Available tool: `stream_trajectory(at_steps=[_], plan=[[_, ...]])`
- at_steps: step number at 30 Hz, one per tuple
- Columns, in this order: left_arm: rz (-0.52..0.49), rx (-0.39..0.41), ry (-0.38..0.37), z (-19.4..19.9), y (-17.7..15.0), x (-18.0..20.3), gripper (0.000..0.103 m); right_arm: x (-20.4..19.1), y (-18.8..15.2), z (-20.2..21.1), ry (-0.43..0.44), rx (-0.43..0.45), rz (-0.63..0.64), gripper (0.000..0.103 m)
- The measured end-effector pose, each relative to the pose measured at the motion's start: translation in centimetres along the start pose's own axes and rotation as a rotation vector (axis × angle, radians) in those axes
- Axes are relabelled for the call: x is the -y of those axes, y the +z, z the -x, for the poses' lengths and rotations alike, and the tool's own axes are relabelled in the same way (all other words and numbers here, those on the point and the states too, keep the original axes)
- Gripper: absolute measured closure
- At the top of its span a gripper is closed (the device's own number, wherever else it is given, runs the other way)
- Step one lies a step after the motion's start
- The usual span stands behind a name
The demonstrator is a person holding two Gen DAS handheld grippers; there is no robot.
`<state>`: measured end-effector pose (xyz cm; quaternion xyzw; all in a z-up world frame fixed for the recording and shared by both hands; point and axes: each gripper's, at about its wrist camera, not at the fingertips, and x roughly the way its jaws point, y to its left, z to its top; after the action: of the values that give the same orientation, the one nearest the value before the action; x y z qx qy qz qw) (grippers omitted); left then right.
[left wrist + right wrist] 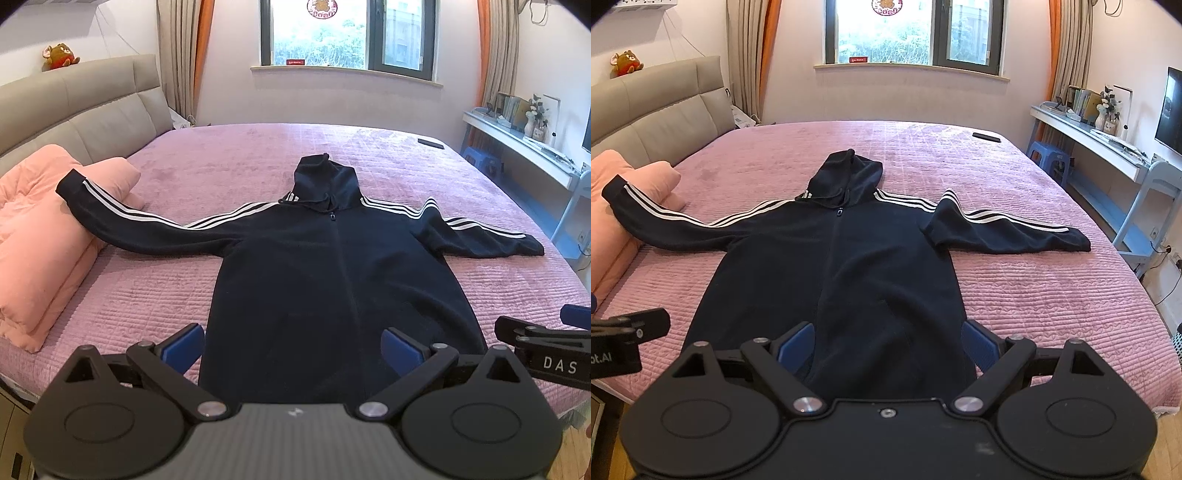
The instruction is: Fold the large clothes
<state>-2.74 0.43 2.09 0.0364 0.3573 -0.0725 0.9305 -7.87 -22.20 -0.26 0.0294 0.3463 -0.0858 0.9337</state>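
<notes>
Both sets of jaws stand wide apart and hold nothing. The left gripper (pixel 293 345) hangs over the near hem of the dark hooded jacket (pixel 332 273), its blue pads (pixel 184 345) spread so that 1 sits over the bedspread just off the jacket's left edge and the other over the cloth. The right gripper (pixel 886 343) hangs over the same hem a little further along, 1 pad over the cloth and the other at the jacket's right edge. Whether any pad touches the fabric I cannot tell; nothing is pinched.

The jacket lies front up on the pink quilted bed (pixel 155 295), zip closed, hood pointing away toward the window (pixel 347 33). Its left sleeve (pixel 122 218) runs straight out and climbs onto the folded pink duvet (pixel 40 251). Its right sleeve (pixel 1008 232) is spread out too, with a raised kink near the shoulder (the only crease of note).

By my reading, the task stands at its very start: the garment is laid out and mostly smoothed, and no fold has been made. Left to do, most likely: bring both sleeves in across the body, deal with the hood, then fold the body over from the hem. The sleeve resting on the duvet will probably need pulling clear first.
</notes>
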Motion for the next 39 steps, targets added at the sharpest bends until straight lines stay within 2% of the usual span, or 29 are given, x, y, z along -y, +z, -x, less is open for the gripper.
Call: stream_trajectory(at_steps=[39], plan=[[0.023,-0.006,-0.006,0.2,-1.0,-0.1,0.0,0.0,-0.2,0.3,0.007,-0.003,-0.005,0.001]])
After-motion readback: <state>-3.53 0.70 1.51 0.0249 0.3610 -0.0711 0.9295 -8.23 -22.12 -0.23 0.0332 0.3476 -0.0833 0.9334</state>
